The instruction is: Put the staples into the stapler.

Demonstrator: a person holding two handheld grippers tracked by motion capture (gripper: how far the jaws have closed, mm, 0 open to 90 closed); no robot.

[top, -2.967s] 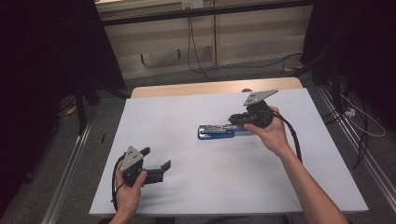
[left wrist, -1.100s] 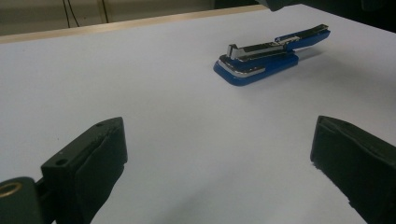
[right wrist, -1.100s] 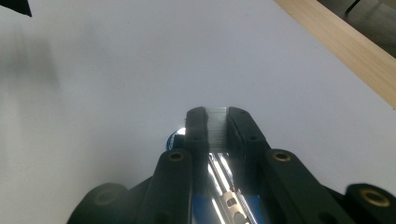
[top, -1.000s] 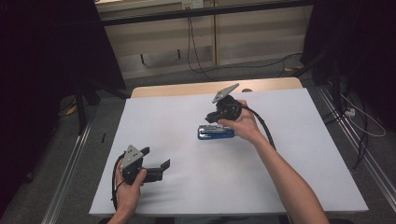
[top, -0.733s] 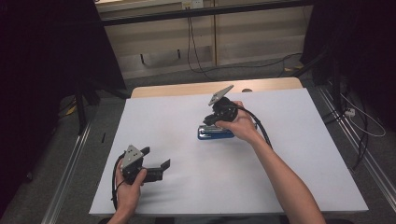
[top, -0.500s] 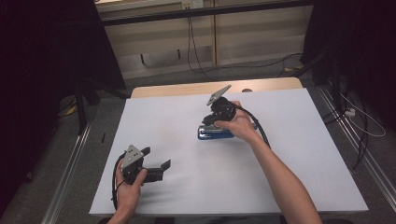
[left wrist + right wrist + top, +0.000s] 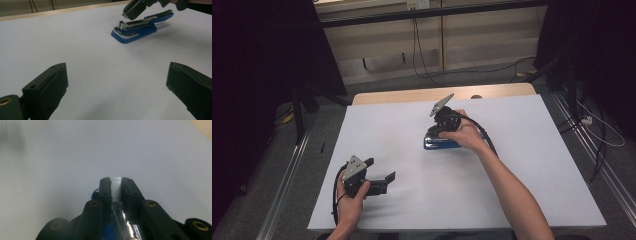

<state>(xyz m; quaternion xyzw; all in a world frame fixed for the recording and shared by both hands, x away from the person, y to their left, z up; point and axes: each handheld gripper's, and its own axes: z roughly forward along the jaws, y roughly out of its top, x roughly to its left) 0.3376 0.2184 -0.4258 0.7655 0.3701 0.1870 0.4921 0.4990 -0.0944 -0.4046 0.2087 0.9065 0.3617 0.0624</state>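
Note:
A blue stapler [image 7: 443, 145] with a silver metal top lies near the middle of the white table [image 7: 522, 190]. In the left gripper view the stapler [image 7: 135, 32] has its blue upper arm raised at the back. My right gripper [image 7: 432, 135] points down at the stapler's left end, and its tips [image 7: 126, 15] sit at the metal front. In the right gripper view the right gripper [image 7: 115, 182] is shut on the silver metal strip [image 7: 115, 191]. My left gripper [image 7: 381, 169] rests at the front left, open and holding nothing [image 7: 117, 68].
A wooden edge [image 7: 412, 95] runs along the table's far side. Metal rails [image 7: 287, 185] flank the table on both sides, and cables [image 7: 597, 130] trail on the floor to the right. Dark curtains stand at the back corners.
The right gripper has moved left from the stapler's right end to its left end and tilted down onto it. Within the last second it barely shifted. The left gripper has kept still.

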